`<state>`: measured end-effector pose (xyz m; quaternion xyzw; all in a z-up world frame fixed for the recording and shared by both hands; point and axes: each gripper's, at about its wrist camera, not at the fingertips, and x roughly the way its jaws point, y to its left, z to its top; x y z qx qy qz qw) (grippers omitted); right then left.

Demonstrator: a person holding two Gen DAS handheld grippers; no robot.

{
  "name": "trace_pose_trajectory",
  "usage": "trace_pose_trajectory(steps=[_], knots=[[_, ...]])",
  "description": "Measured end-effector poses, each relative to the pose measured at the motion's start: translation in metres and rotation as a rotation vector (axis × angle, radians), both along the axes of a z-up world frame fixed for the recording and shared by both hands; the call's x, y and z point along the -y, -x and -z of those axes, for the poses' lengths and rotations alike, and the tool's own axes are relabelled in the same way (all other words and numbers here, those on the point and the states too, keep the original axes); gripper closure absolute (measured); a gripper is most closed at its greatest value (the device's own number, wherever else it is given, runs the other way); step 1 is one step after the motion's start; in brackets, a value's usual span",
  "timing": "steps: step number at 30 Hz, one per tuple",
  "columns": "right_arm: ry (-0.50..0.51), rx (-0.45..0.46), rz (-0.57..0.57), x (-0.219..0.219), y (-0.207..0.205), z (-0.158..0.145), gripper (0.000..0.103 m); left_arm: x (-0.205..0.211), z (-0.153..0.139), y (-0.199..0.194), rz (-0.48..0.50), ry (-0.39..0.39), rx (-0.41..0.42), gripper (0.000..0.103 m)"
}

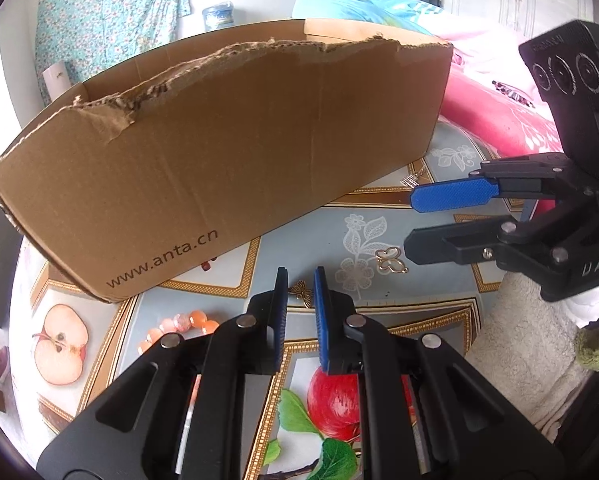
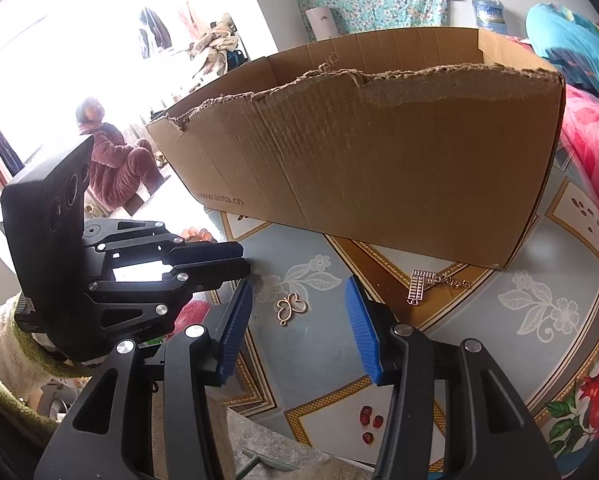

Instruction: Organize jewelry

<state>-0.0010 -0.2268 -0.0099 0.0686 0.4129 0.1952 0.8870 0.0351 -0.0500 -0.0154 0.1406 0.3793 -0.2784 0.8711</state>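
Your left wrist view alone shows a bronze butterfly charm (image 1: 302,293) on the table (image 1: 379,204), just past your left gripper (image 1: 300,280), fingers narrowly parted, pinching nothing; orange beads (image 1: 179,326) lie lower left.

Your right wrist view alone shows a ladder-shaped chain pendant (image 2: 418,286) by the torn corrugated cardboard box (image 2: 379,160). A gold wire butterfly (image 2: 290,307) lies between and beyond your right gripper (image 2: 299,296), fingers spread.

Box (image 2: 379,168) at table (image 2: 539,320) rear; butterfly charm (image 2: 290,308) before it, abacus charm (image 2: 419,285) right.
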Motion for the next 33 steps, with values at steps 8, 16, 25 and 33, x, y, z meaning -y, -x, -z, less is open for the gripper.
trace_pose_trajectory(steps=[8, 16, 25, 33], knots=[[0.147, 0.045, -0.157, -0.016, 0.002, -0.008, 0.056, -0.015, -0.014, 0.002, -0.074, 0.068, 0.006, 0.091], [0.233, 0.011, -0.371, -0.021, -0.005, -0.011, 0.067, -0.024, -0.012, 0.002, -0.096, 0.098, -0.013, 0.091], [0.289, -0.044, -0.522, -0.027, -0.020, -0.005, 0.080, -0.024, -0.011, 0.000, -0.089, 0.107, -0.013, 0.091], [0.222, -0.083, -0.493, -0.019, -0.031, -0.004, 0.087, -0.028, -0.011, 0.000, -0.091, 0.116, -0.014, 0.091]])
